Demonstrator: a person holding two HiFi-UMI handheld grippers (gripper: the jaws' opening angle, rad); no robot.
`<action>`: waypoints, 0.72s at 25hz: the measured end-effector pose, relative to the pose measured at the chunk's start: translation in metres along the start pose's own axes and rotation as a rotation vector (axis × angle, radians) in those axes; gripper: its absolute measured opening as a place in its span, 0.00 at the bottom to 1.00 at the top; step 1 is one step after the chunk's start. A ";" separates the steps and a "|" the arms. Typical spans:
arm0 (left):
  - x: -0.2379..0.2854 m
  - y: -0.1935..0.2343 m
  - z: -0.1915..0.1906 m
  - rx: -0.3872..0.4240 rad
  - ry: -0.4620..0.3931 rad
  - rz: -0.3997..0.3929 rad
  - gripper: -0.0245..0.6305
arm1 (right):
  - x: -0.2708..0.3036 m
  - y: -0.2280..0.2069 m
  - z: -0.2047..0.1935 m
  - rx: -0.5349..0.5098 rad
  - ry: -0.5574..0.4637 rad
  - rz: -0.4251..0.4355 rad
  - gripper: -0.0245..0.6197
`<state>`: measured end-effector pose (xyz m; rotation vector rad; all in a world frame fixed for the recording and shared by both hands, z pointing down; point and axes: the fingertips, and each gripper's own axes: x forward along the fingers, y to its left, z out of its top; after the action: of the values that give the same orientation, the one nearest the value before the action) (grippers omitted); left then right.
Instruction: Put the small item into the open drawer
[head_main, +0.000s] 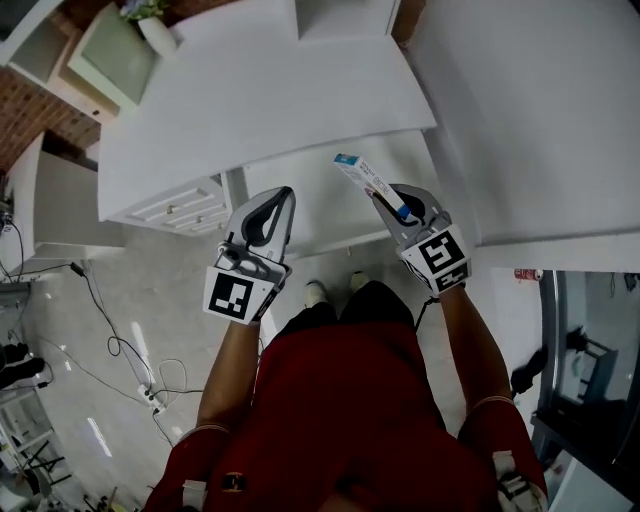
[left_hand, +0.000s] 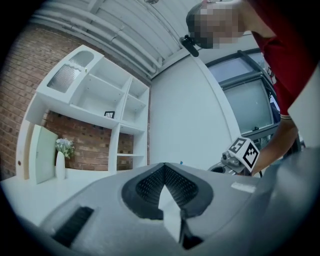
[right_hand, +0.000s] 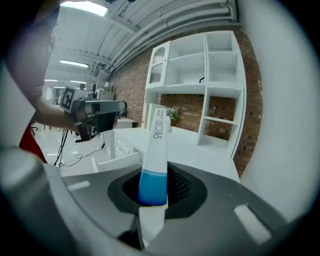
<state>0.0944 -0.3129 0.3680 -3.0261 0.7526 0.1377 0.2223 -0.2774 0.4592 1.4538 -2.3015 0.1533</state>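
Observation:
A slim white carton with a blue end, the small item (head_main: 364, 181) (right_hand: 156, 150), sticks out past my right gripper (head_main: 388, 207) (right_hand: 152, 192), which is shut on its blue end. The carton hangs over the white desk (head_main: 250, 100). My left gripper (head_main: 284, 196) (left_hand: 165, 167) is shut with nothing in it, a little left of the right one near the desk's front edge. Below the desk's left part are white drawer fronts with knobs (head_main: 175, 208). In the right gripper view a drawer (right_hand: 117, 159) stands pulled out under the desk edge.
A white shelf unit (left_hand: 105, 107) stands against a brick wall behind the desk. A vase with flowers (left_hand: 61, 159) and a pale board (head_main: 105, 50) sit at the desk's far left. A white wall panel (head_main: 540, 120) is on the right. Cables (head_main: 120, 350) lie on the floor.

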 end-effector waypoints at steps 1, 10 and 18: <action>0.005 0.005 -0.005 -0.005 0.003 0.016 0.04 | 0.010 -0.006 -0.007 -0.007 0.022 0.017 0.14; 0.038 0.019 -0.027 0.001 0.049 0.158 0.04 | 0.084 -0.046 -0.080 -0.066 0.225 0.170 0.14; 0.051 0.027 -0.044 0.031 0.094 0.264 0.04 | 0.140 -0.063 -0.143 -0.104 0.348 0.249 0.14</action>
<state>0.1305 -0.3622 0.4073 -2.9072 1.1491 -0.0130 0.2671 -0.3792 0.6373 0.9957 -2.1556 0.3263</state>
